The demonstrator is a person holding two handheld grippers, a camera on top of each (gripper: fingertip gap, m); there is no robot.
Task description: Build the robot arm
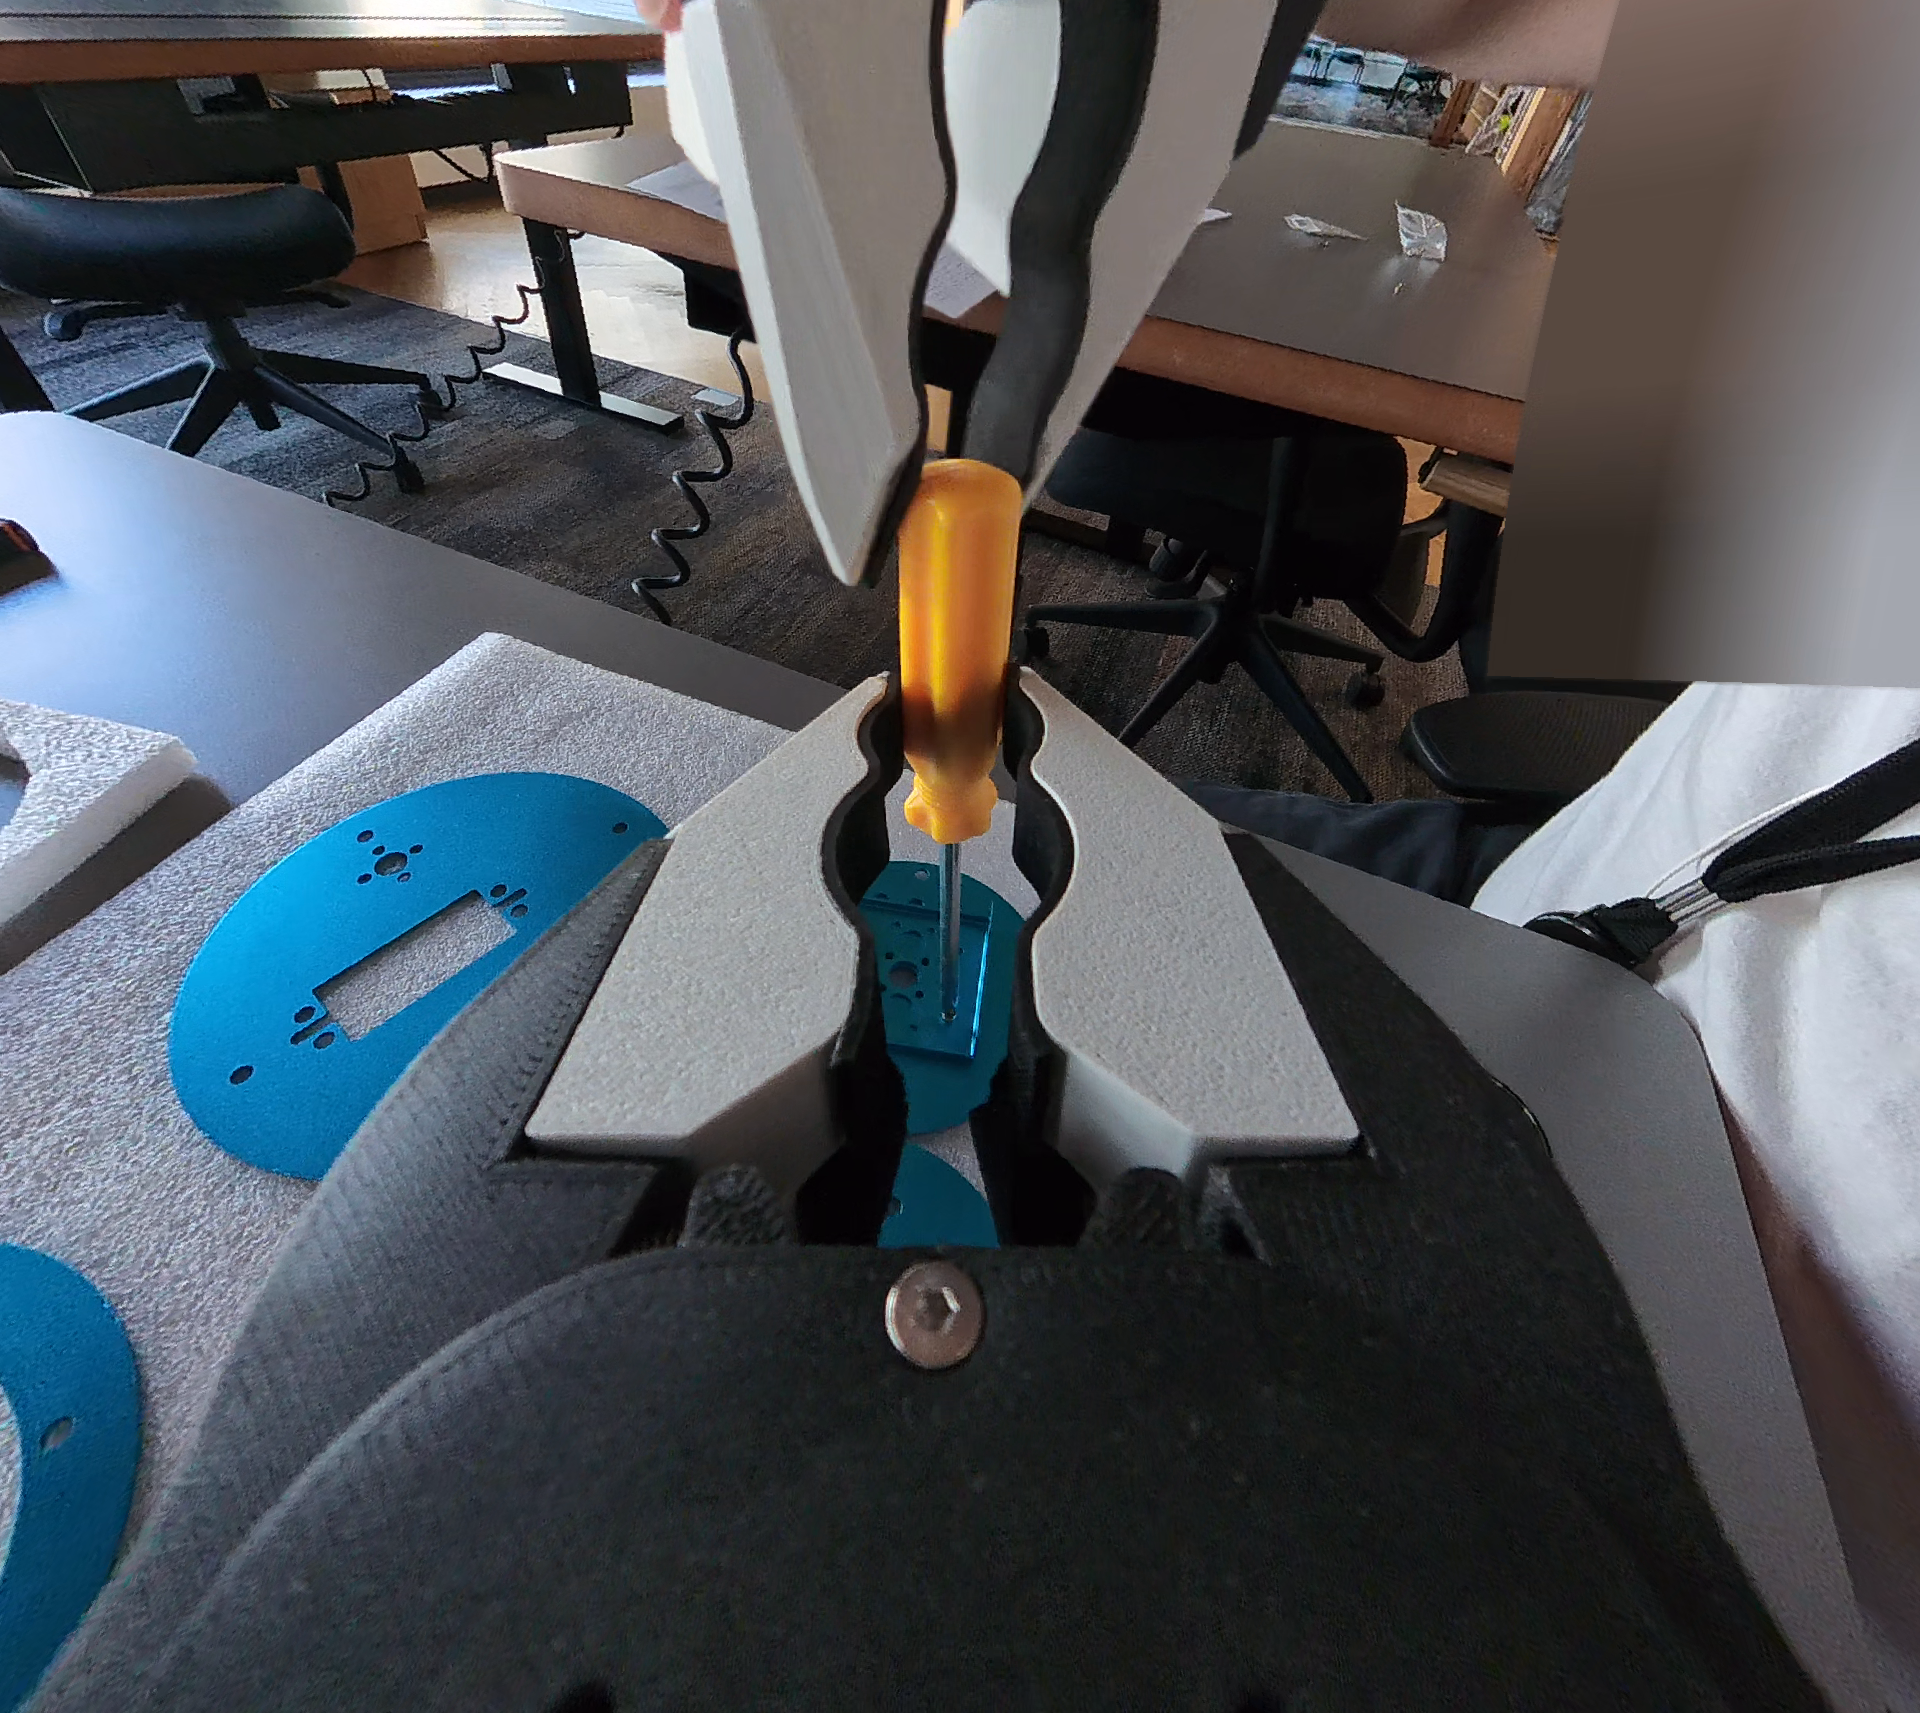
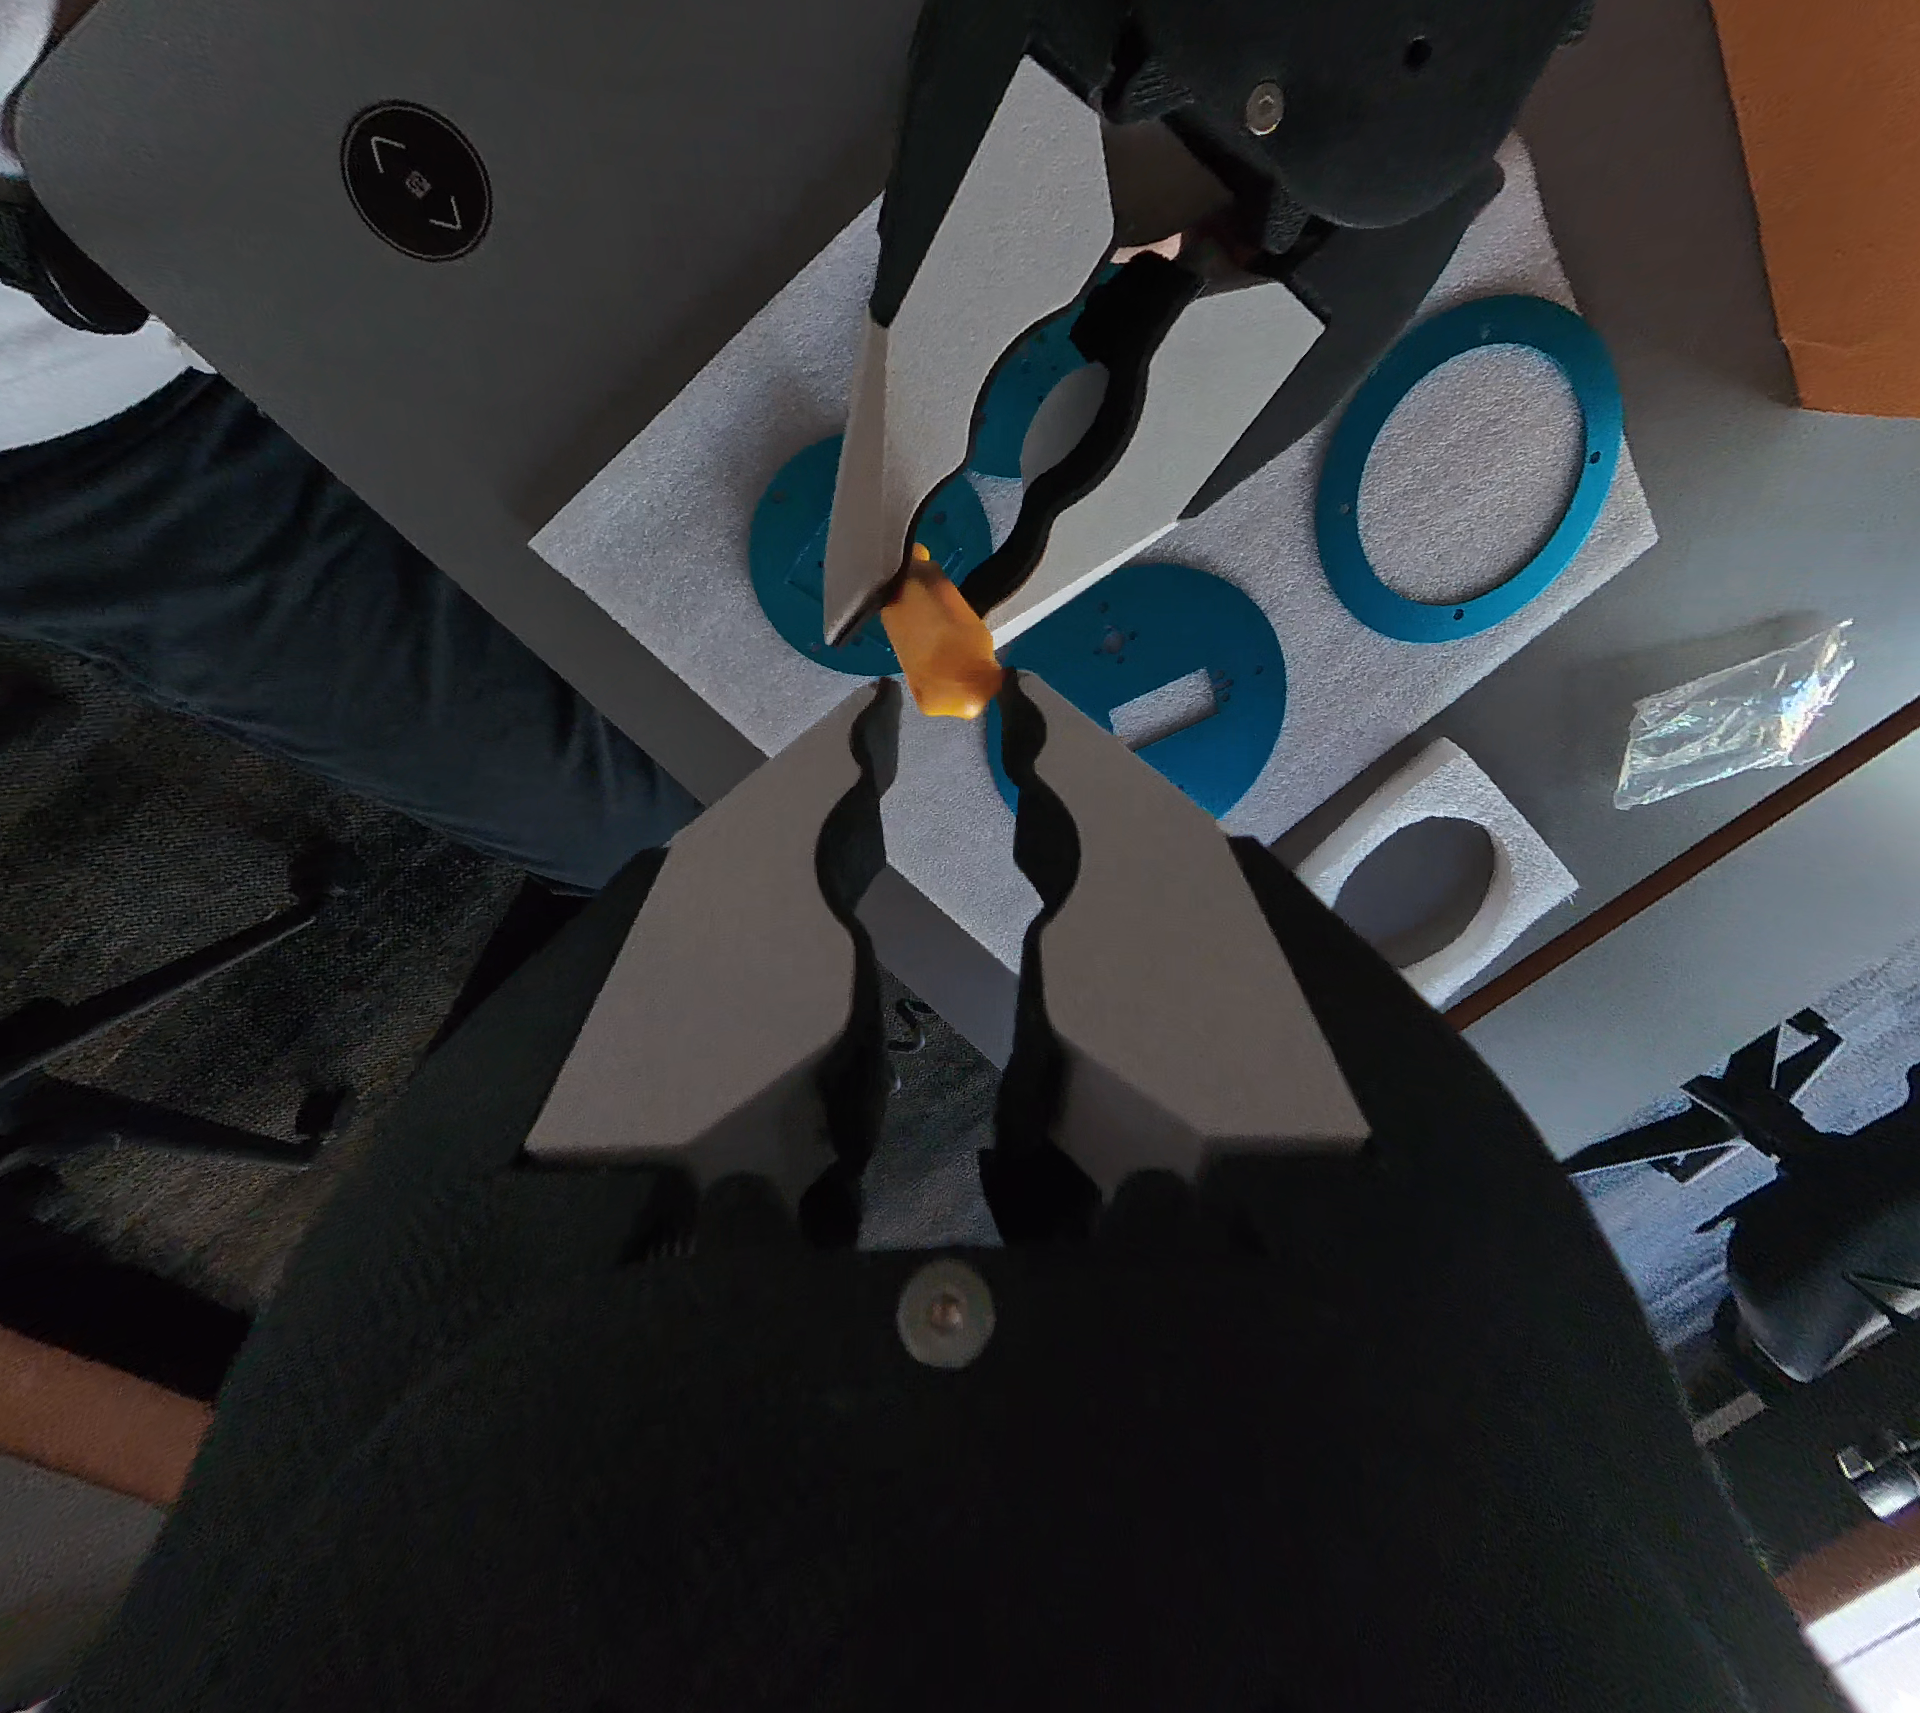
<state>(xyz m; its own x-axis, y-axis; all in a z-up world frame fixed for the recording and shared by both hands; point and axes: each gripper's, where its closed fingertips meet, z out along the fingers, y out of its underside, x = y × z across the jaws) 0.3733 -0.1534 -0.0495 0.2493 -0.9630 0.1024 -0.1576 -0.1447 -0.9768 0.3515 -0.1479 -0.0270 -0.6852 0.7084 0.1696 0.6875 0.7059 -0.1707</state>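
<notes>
The screwdriver (image 1: 951,645) has a translucent amber, faceted handle with a flared collar at its lower end and a thin bright steel shaft. It stands nearly upright, its tip resting in a hole of a small blue bracket (image 1: 940,972) that sits on a blue perforated disc (image 1: 940,1113).

The left gripper (image 1: 951,707) is closed on the lower half of the handle, both fingers in contact with it. The right gripper (image 2: 940,687) comes from above; its fingers are narrowly parted, with the handle's top end at their tips. Whether they clamp it cannot be told.

A second blue disc (image 1: 405,967) with a rectangular cut-out lies just to the left on a white foam sheet (image 1: 156,1133). A blue ring (image 2: 1465,458) lies farther off on the same sheet, which rests on the grey counter (image 1: 260,593).
</notes>
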